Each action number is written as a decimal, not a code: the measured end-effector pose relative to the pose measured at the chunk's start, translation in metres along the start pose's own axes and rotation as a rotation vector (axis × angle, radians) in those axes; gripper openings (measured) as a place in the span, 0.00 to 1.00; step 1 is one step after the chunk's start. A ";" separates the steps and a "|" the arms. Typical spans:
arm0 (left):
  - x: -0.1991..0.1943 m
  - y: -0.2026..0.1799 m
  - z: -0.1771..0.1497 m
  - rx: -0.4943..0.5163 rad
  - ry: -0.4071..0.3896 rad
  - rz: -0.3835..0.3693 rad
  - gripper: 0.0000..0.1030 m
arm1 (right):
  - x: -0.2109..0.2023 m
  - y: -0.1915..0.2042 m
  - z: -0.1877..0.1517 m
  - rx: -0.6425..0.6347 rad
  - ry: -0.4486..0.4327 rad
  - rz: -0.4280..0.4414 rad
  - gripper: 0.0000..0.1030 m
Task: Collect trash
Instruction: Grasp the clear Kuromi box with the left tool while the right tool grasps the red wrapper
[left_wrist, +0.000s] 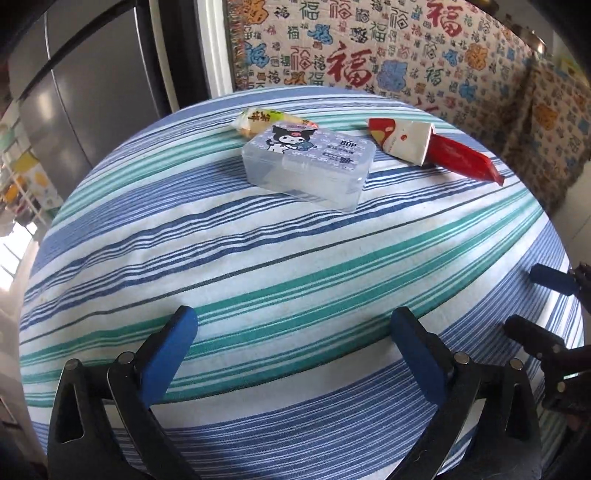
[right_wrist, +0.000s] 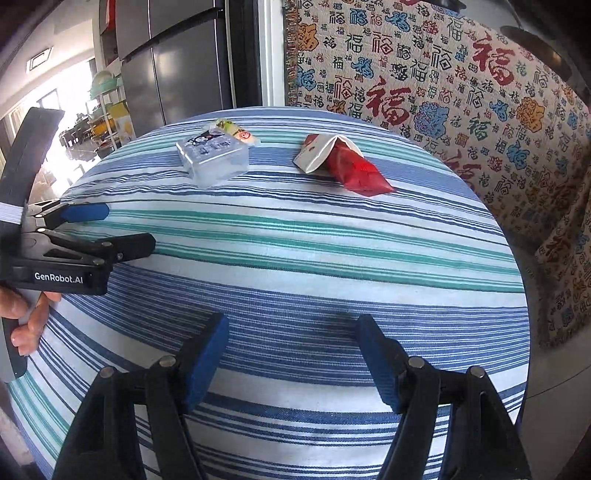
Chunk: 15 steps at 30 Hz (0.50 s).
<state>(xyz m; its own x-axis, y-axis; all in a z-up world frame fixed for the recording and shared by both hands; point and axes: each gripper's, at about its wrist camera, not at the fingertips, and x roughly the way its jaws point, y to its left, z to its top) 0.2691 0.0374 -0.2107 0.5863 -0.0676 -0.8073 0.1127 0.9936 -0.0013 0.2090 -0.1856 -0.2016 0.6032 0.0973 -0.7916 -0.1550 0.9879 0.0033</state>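
A clear plastic box (left_wrist: 308, 168) with a cartoon lid sits on the striped tablecloth (left_wrist: 258, 258) at the far side. A yellow-green snack wrapper (left_wrist: 266, 120) lies just behind it. A red and white wrapper (left_wrist: 424, 147) lies to its right. In the right wrist view the box (right_wrist: 214, 157), snack wrapper (right_wrist: 236, 133) and red wrapper (right_wrist: 343, 162) show far ahead. My left gripper (left_wrist: 293, 326) is open and empty over the near table. My right gripper (right_wrist: 291, 332) is open and empty too. The left gripper shows at the right wrist view's left edge (right_wrist: 122, 229).
A sofa with a patterned throw (left_wrist: 406, 55) stands behind the table and to its right. A grey fridge (left_wrist: 85, 92) stands at the back left. A rack with household items (right_wrist: 107, 110) is at the far left.
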 end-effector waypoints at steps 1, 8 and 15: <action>0.001 0.000 0.002 0.003 0.007 -0.003 1.00 | 0.000 0.000 0.000 0.001 -0.001 0.001 0.71; -0.015 -0.011 0.062 -0.057 -0.034 0.027 0.99 | 0.000 0.002 0.001 0.000 -0.001 -0.001 0.72; 0.025 -0.044 0.146 -0.169 0.023 0.193 0.99 | 0.000 0.000 0.001 -0.004 0.001 0.006 0.73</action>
<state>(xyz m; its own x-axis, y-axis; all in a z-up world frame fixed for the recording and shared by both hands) 0.3960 -0.0208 -0.1442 0.5652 0.1247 -0.8155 -0.1360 0.9891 0.0570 0.2099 -0.1851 -0.2008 0.6016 0.1028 -0.7922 -0.1613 0.9869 0.0055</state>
